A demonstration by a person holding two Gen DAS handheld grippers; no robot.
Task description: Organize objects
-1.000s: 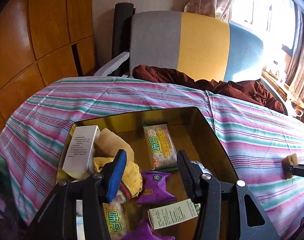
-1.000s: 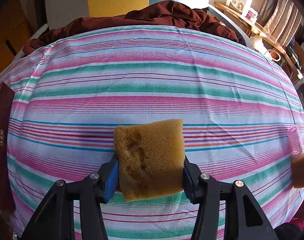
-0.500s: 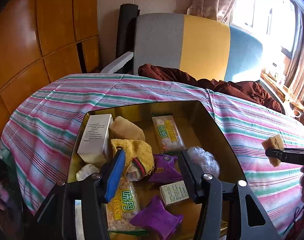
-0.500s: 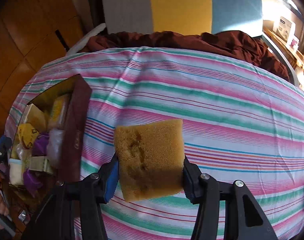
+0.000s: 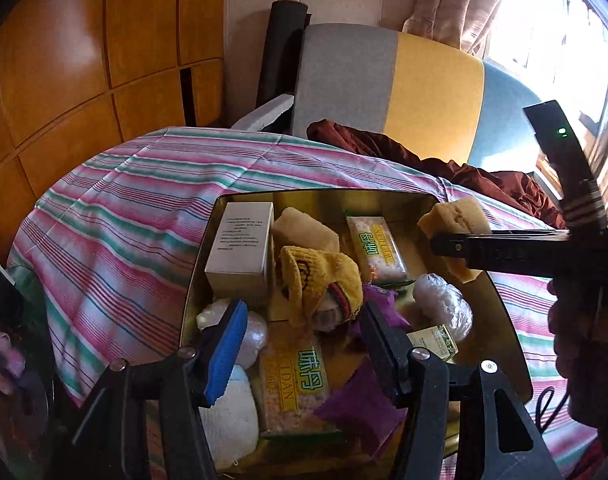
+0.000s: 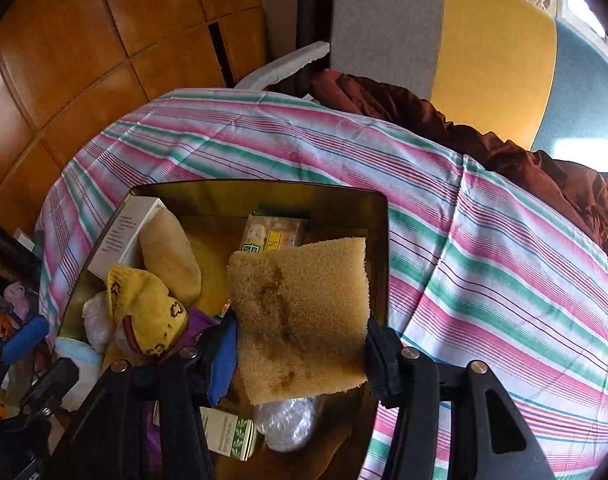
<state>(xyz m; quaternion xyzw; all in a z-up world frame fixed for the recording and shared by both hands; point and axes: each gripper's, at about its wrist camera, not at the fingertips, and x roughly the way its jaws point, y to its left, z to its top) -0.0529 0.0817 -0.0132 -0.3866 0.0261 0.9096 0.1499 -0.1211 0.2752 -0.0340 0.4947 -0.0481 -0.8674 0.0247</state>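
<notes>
A gold tin box sits on the striped cloth, filled with several items: a white carton, a tan sponge, a yellow knit sock, cracker packs and purple packets. My right gripper is shut on a second tan sponge and holds it above the box's right side; this sponge also shows in the left wrist view. My left gripper is open and empty, hovering over the box's near end.
The striped cloth spreads right of the box. A grey, yellow and blue chair back with a brown cloth stands behind. Wooden panels are at the left. Clutter lies at the lower left.
My right gripper has carried the sponge leftward from over the bare cloth to above the box's right side. My left gripper has pulled back and up a little, showing more of the box.
</notes>
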